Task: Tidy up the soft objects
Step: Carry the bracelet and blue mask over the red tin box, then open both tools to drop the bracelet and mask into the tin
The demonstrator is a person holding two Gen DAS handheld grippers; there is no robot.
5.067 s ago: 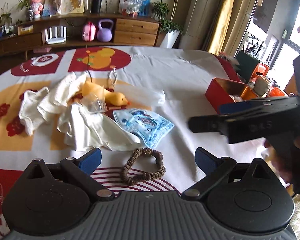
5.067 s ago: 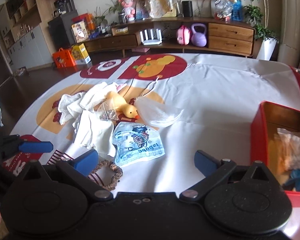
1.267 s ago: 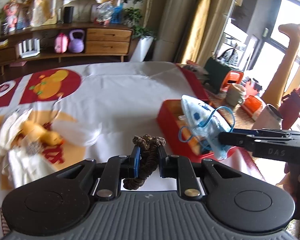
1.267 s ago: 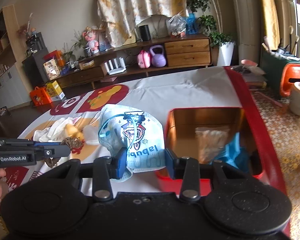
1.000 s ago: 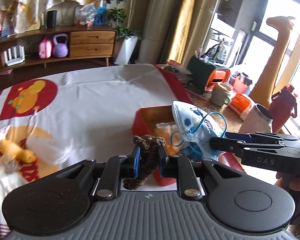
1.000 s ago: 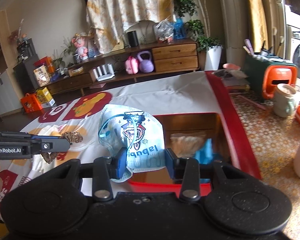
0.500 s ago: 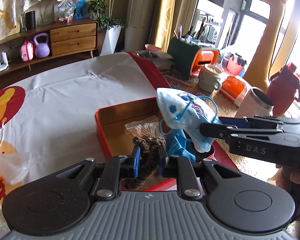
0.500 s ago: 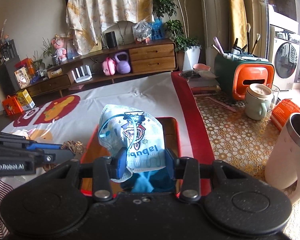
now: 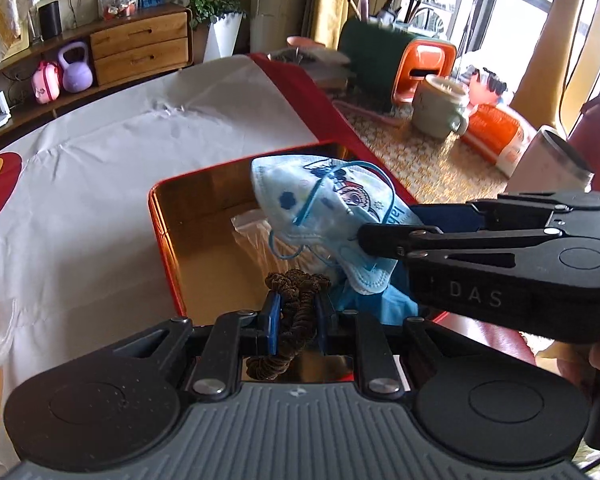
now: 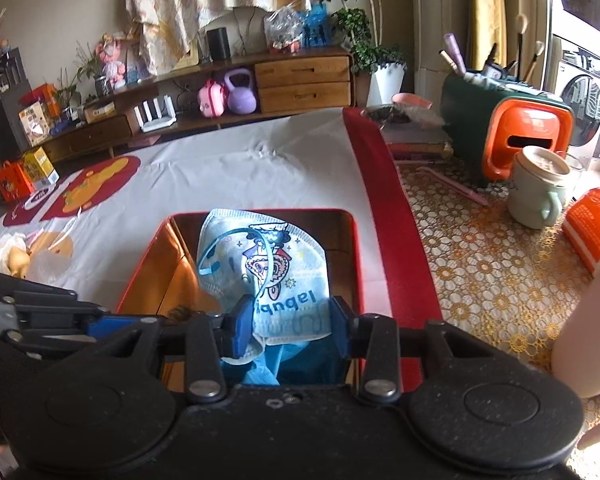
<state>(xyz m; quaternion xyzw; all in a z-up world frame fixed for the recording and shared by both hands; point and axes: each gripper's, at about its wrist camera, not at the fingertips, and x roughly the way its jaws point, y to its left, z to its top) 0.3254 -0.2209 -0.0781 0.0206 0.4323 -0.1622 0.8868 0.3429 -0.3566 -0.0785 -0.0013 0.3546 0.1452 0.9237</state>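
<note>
- The brown hair scrunchie (image 9: 296, 312) is pinched between the blue-padded fingers of the left gripper (image 9: 296, 316), its loop bunched above and below the pads, held above the near edge of the red tin box (image 9: 162, 236).
- The blue printed face mask (image 10: 266, 276) is clamped at its lower edge by the fingers of the right gripper (image 10: 286, 326), the rest of it standing up and dangling its ear loops over the open box.
- In the left wrist view the right gripper (image 9: 370, 236) reaches in from the right, with the mask (image 9: 324, 216) hanging over the middle of the box.
- Inside the box lie a clear plastic packet (image 9: 252, 232) and a blue cloth (image 9: 374, 304).
- The box stands on the white-covered worktop (image 9: 100, 184), close to its red border (image 10: 384, 200).
- Beyond the border, on a lace-patterned surface, sit a pale green mug (image 10: 538, 188) and an orange and green container (image 10: 512, 136).
- Far left on the worktop, a yellow plush toy (image 10: 18, 260) lies among white cloths.
</note>
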